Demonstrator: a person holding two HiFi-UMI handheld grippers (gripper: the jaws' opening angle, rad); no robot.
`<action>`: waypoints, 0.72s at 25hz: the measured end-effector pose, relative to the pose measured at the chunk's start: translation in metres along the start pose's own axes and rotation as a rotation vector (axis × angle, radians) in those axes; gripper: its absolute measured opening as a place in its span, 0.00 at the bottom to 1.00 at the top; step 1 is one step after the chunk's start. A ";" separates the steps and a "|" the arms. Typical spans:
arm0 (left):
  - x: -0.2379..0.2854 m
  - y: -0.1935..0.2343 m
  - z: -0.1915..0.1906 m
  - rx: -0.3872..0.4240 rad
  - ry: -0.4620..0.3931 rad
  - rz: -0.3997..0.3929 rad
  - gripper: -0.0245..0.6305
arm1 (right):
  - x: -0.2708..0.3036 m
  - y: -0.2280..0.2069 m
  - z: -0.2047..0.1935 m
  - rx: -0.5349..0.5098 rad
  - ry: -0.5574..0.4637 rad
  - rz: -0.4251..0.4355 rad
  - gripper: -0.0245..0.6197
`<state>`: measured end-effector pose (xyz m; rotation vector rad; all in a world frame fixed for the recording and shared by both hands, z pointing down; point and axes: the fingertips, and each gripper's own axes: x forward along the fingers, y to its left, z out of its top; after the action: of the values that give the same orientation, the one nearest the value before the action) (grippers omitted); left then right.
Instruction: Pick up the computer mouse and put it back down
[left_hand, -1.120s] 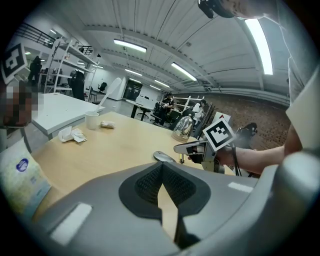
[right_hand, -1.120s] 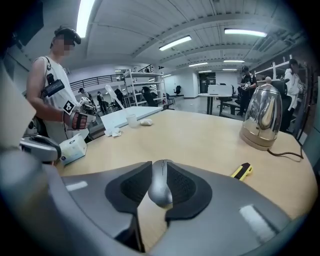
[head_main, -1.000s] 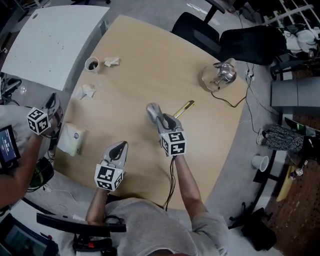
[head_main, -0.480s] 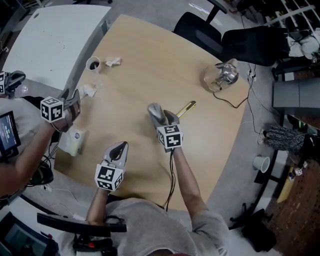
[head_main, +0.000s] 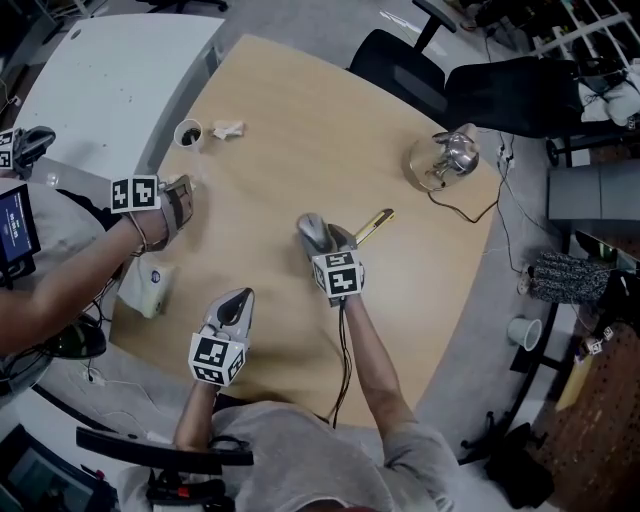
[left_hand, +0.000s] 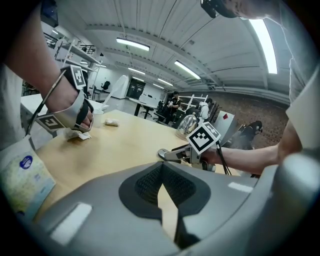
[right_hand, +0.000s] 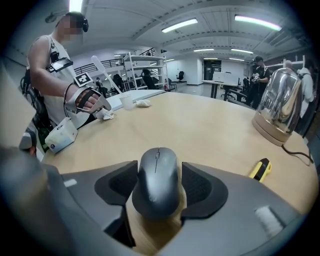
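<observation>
Wooden bench (head_main: 300, 130), rounded, mostly bare. Biggest change across it: a second person's arm has come in from the left edge, and that hand (head_main: 165, 205), strapped with a marker cube, now sits over a crumpled tissue by the bench's left rim; not part of this task. Glass kettle (head_main: 445, 155) at the far right and tissue pack (head_main: 148, 287) at the near left are unmoved. Left hand-held gripper (head_main: 233, 310) is in the same place low at the near edge, its pads meeting at the tips with nothing between them, idle. Right hand-held gripper (head_main: 322, 243) has come lower than a second ago, and its jaws are opening. The computer mouse (right_hand: 157, 175) sits between the two pads, nose pointing away from the camera. The pads stand close on either flank, a thin sliver of daylight showing on the right side, so they no longer appear to press. Bench wood shows just under the mouse's rear, so it reads as resting on the surface near bench centre. Judgement: the put-down is done or all but done, with only the release and withdrawal left. Yellow utility knife (head_main: 370, 225) lies just beside the mouse to its right, apart from it.
</observation>
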<state>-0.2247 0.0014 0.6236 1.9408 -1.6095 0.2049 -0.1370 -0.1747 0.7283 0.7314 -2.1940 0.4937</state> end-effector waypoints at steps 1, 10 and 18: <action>0.000 0.000 0.000 0.002 0.000 0.001 0.07 | 0.001 0.000 0.000 -0.001 0.003 0.001 0.48; 0.001 0.001 -0.001 0.002 0.002 0.002 0.07 | 0.008 0.002 -0.005 0.012 0.017 0.016 0.51; 0.001 0.002 0.000 0.001 -0.001 0.007 0.07 | 0.011 0.003 -0.008 0.005 0.028 0.015 0.52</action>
<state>-0.2261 0.0005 0.6241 1.9366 -1.6180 0.2075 -0.1409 -0.1718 0.7413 0.7070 -2.1745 0.5137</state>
